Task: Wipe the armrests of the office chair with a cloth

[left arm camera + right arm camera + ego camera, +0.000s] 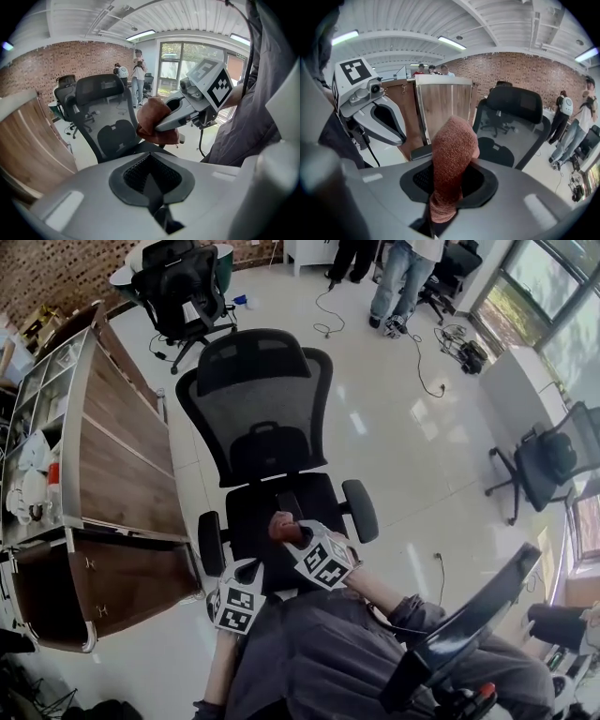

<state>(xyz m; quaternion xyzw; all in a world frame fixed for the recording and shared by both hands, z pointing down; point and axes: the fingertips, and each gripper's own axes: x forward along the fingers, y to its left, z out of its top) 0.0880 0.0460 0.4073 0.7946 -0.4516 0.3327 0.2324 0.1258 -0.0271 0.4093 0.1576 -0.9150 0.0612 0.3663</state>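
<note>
**My rig: grey shells, marker cubes, dark sleeves**

Both my grippers wear pale grey moulded shells. On the left gripper (151, 180) a dark ribbed pad sits in a rounded, black-rimmed hollow at the root of the jaws, and the right gripper (443, 187) is built the same. Each carries a white marker cube (236, 606) printed with black squares on every face I can see. A thin black cable (202, 140) hangs under each shell. I'm wearing a dark grey top (319, 657), its right sleeve (412, 610) bunched above the forearm.
</note>
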